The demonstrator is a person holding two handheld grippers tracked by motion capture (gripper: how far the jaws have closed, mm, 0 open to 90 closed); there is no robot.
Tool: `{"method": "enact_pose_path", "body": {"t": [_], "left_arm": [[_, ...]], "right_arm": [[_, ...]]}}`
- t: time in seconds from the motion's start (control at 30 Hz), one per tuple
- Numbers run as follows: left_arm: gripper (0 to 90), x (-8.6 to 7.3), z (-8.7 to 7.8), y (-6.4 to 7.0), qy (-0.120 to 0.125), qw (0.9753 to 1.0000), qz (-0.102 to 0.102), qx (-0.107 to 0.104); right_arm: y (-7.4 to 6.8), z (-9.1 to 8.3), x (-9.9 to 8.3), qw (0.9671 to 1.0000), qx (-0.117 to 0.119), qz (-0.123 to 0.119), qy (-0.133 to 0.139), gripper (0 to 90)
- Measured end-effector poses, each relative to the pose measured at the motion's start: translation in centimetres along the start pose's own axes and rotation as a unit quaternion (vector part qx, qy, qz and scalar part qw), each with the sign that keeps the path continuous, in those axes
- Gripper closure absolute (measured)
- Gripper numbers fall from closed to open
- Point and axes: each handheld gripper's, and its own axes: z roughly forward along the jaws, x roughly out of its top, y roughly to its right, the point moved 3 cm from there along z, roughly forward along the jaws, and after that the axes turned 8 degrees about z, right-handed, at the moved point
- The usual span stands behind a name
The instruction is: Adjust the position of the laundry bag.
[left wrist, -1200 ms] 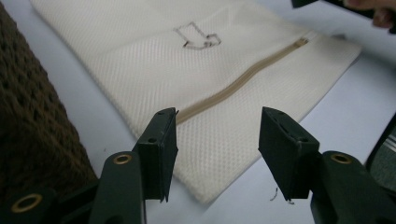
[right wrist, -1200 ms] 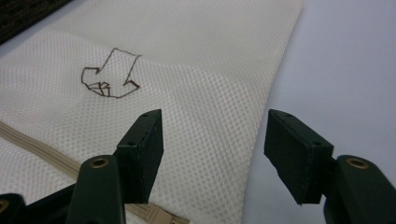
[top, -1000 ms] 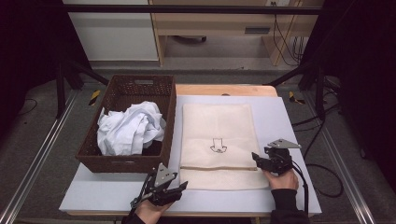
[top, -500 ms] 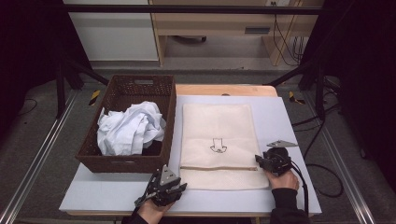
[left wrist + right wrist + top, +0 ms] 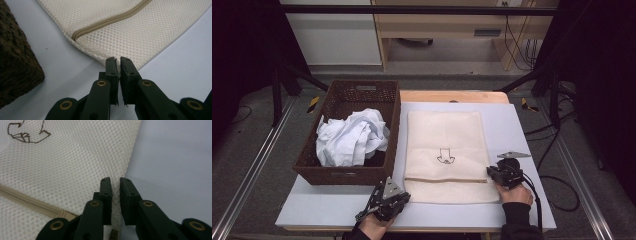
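1. We see the cream mesh zip bag [image 5: 445,155] lying flat just right of the brown wicker basket [image 5: 352,172].
2. Left gripper [image 5: 118,61] pinches the bag's near-left corner.
3. Right gripper [image 5: 115,182] clamps its right edge.
4. Crumpled white cloth [image 5: 351,138] fills the basket.
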Motion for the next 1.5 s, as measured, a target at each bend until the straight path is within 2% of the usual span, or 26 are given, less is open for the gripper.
{"method": "enact_pose_path", "body": {"t": [0.17,0.23,0.33,0.4,0.43,0.47,0.53,0.67,0.83,0.9,1.23,1.5], "left_arm": [[84.2,0.0,-0.2,-0.4,-0.001,1.0,-0.003,0.007],[83.6,0.0,-0.2,-0.5,0.001,0.9999,-0.001,0.01],[80.6,0.0,-0.2,-0.5,0.005,0.9999,0.001,0.01],[76.1,0.0,-0.3,-0.5,0.008,0.9999,0.002,0.013],[73.4,0.1,-0.5,-0.4,0.015,0.9998,0.005,0.012],[70.6,0.1,-0.5,-0.4,0.015,0.9998,0.005,0.012],[63.9,0.4,-1.0,-0.5,0.036,0.9993,0.003,0.008],[51.4,0.8,-1.4,-0.6,0.052,0.9986,0.005,0.006],[43.6,1.7,-1.8,-0.1,0.07,0.9974,0.017,-0.001],[41.3,1.9,-1.8,0.1,0.074,0.9969,0.025,0.0],[37.3,2.9,-1.9,0.4,0.092,0.9952,0.034,0.002],[34.6,4.7,-1.2,1.3,0.1,0.9937,0.049,-0.004]], "right_arm": [[-0.2,-0.1,0.1,0.9998,0.016,0.005,0.007,85.7],[0.0,-0.1,0.3,0.9995,0.025,0.006,0.02,85.7],[0.0,0.0,0.2,0.9995,0.022,-0.004,0.023,83.2],[-0.1,0.1,0.1,0.9995,0.02,-0.005,0.022,82.0],[-0.1,0.0,0.0,0.9992,0.022,-0.007,0.033,77.8],[-0.1,0.0,0.0,0.9992,0.022,-0.007,0.033,77.8],[0.1,-0.6,0.0,0.998,0.032,-0.005,0.055,76.0],[0.0,-1.5,0.1,0.9955,0.04,-0.006,0.086,68.7],[-0.3,-2.2,-0.3,0.9934,0.047,-0.012,0.104,61.8],[-0.3,-2.5,-0.5,0.9921,0.048,-0.015,0.115,56.1],[-0.1,-3.2,-1.2,0.9892,0.057,-0.004,0.135,41.2],[-0.1,-3.3,-1.7,0.9898,0.063,-0.007,0.128,35.5]]}}
